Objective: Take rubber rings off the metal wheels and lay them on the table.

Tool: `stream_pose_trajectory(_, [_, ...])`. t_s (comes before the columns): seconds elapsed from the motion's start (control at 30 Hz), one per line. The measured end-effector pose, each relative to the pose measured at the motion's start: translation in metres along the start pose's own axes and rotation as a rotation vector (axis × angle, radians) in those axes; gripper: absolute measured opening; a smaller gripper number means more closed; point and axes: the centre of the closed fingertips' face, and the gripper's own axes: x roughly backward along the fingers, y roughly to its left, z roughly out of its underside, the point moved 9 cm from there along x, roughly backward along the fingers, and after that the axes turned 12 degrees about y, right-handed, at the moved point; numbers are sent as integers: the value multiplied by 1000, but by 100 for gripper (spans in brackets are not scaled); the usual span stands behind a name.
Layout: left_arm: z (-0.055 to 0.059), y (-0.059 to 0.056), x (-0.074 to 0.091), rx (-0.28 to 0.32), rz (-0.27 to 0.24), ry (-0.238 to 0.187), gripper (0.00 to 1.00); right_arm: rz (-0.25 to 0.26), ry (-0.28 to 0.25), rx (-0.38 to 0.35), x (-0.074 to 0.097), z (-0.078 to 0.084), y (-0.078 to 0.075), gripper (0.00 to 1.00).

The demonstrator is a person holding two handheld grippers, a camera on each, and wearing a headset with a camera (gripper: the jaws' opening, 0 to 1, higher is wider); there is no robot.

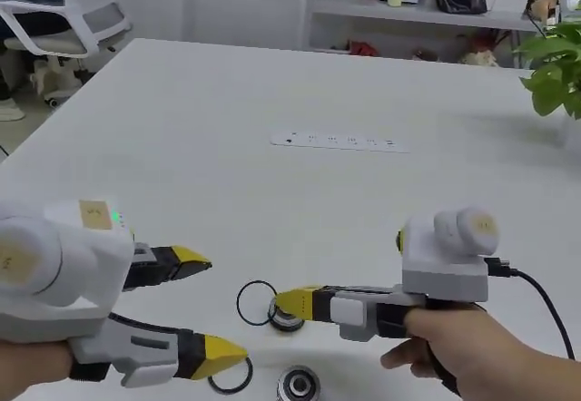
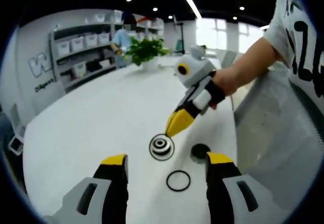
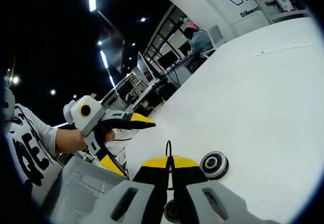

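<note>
My right gripper [image 1: 289, 303] reaches in from the right, shut on a thin black rubber ring [image 1: 257, 301] that stands out to the left of its yellow tips. In the right gripper view the ring [image 3: 168, 148] shows edge-on between the closed jaws. A metal wheel [image 1: 286, 319] sits on the table right under those tips. A second wheel [image 1: 298, 385] lies near the front edge. Another black ring [image 1: 231, 378] lies flat on the table by my left gripper [image 1: 218, 306], which is open and holds nothing. In the left gripper view that loose ring [image 2: 178, 180] lies between the open jaws.
A white power strip [image 1: 340, 140] lies flat mid-table. A green plant [image 1: 554, 74] stands at the far right edge. A white chair [image 1: 64, 20] is beyond the table's far left corner, and shelves [image 1: 436, 6] line the back wall.
</note>
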Motion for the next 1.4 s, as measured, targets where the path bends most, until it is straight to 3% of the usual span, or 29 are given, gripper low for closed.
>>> stream_pose_trajectory(0.77, [21, 1, 13, 20, -24, 14, 67, -47, 95, 1, -24, 18, 8, 0])
stream_pose_trajectory(1.4, [31, -5, 16, 35, -25, 32, 67, -62, 158, -33, -35, 32, 6, 0])
